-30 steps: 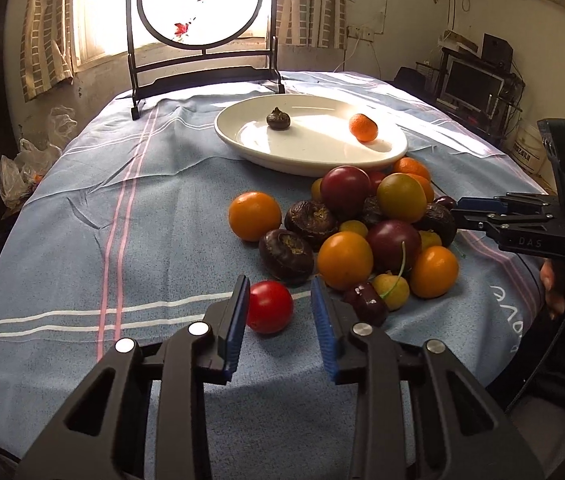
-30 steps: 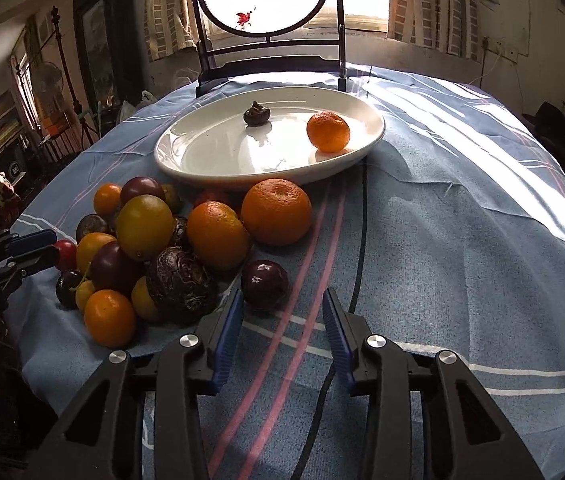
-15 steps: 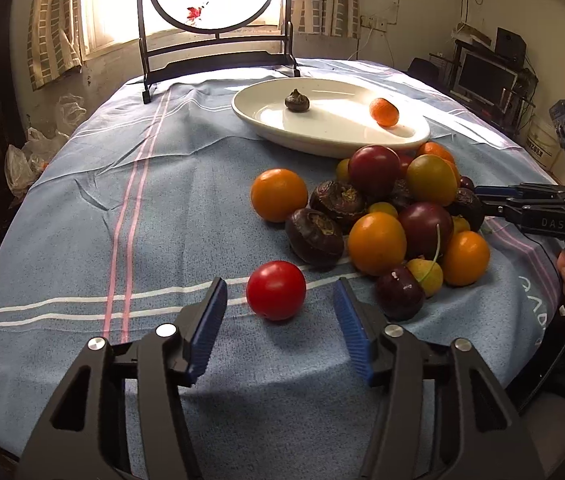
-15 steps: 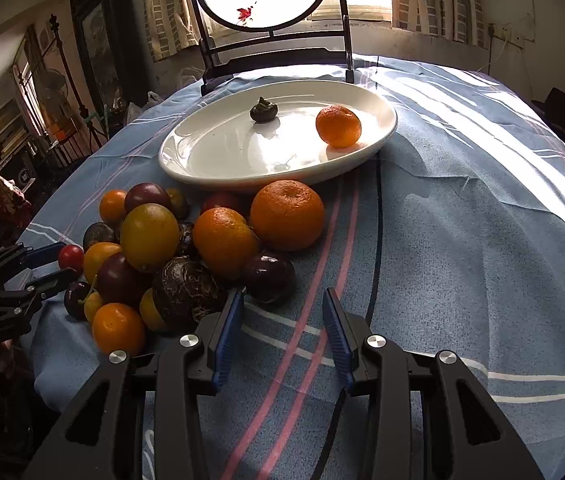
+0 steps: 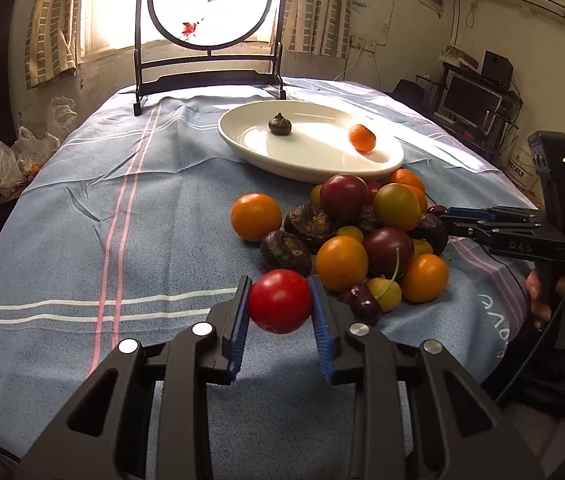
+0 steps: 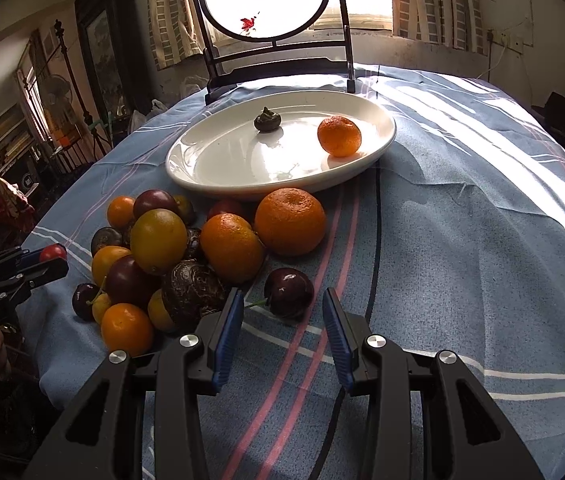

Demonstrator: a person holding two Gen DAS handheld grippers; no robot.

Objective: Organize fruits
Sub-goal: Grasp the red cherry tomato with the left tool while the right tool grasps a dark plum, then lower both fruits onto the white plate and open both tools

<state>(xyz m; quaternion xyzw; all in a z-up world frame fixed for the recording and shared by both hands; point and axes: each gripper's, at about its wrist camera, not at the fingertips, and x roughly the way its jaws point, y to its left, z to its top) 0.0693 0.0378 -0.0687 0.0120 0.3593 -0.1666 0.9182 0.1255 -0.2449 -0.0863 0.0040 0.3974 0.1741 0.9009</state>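
Beside the fruit pile [image 5: 366,236], left gripper [image 5: 280,304] jaws just closed, clamp red tomato [image 5: 280,301].

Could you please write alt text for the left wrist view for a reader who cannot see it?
The left gripper clamps a red tomato between its blue fingers, beside a fruit pile on a blue tablecloth. Behind, a white plate holds two small fruits.

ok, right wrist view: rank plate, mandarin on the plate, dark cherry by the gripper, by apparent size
1. plate, by far the largest.
2-3. cherry and mandarin look about alike. The cherry sits much nearer the camera, so the mandarin is probably the bigger fruit; I won't rank them.
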